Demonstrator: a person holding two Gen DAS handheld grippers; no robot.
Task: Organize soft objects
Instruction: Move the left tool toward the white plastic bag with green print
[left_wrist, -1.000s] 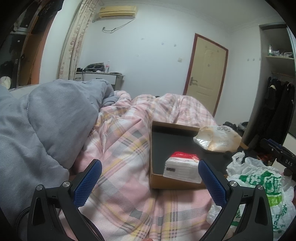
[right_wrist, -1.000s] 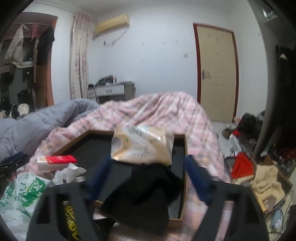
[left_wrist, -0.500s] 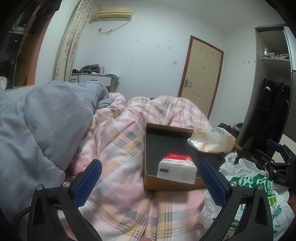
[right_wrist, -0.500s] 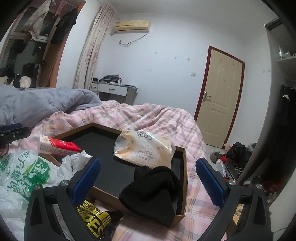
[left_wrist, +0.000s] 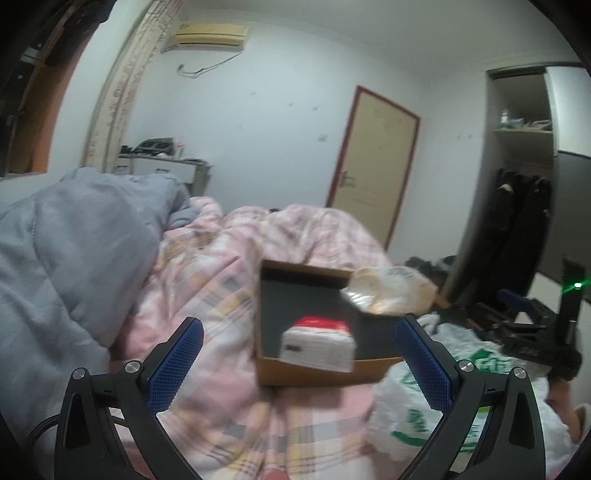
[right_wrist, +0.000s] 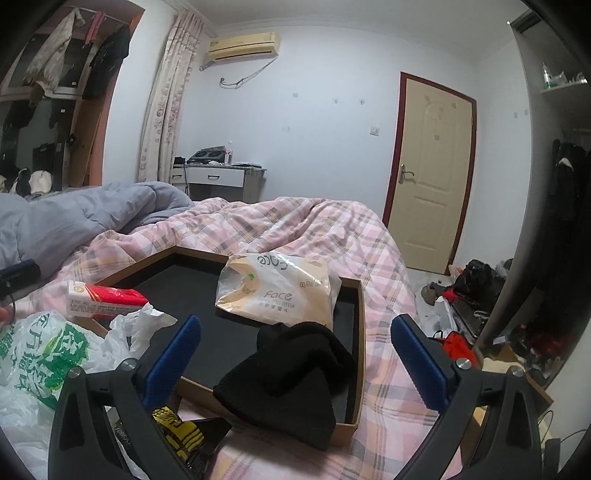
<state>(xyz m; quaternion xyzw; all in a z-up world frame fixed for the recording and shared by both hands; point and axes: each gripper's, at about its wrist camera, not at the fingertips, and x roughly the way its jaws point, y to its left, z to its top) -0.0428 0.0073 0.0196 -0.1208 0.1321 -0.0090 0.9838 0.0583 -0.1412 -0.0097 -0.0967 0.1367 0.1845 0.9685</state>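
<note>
Over on the left wrist view, the left gripper (left_wrist: 295, 365) hangs above the pink plaid bedding (left_wrist: 221, 295) with its blue pads spread wide and nothing between them. Just ahead of it, slightly right of centre, sits the shallow cardboard box (left_wrist: 317, 373) with its black lining, and inside, against the near wall, one white tissue pack with a red top (left_wrist: 319, 343). One beige tissue bag (left_wrist: 391, 291) leans over the box's far right corner. To the right, one white and green plastic bag (left_wrist: 413, 417) lies beside the box, touching its right end. This view is blurred, so finer detail is lost.

Now the right wrist view. Far left, the same plastic bag (right_wrist: 40, 354), then the red-topped tissue pack (right_wrist: 103, 297) at the box's left corner. The right gripper (right_wrist: 295, 358) is wide open too, jaws empty. Directly between and ahead of its pads lies one black knit hat (right_wrist: 291, 384), slumped over the box's (right_wrist: 360, 332) near rim, not touched by either pad. Behind the hat, the beige pack reads "Face" (right_wrist: 277, 291) and rests in the box. One black and yellow wrapper (right_wrist: 184, 435) sits beneath the left pad. One grey duvet (right_wrist: 74, 218) is bunched far left.
</note>
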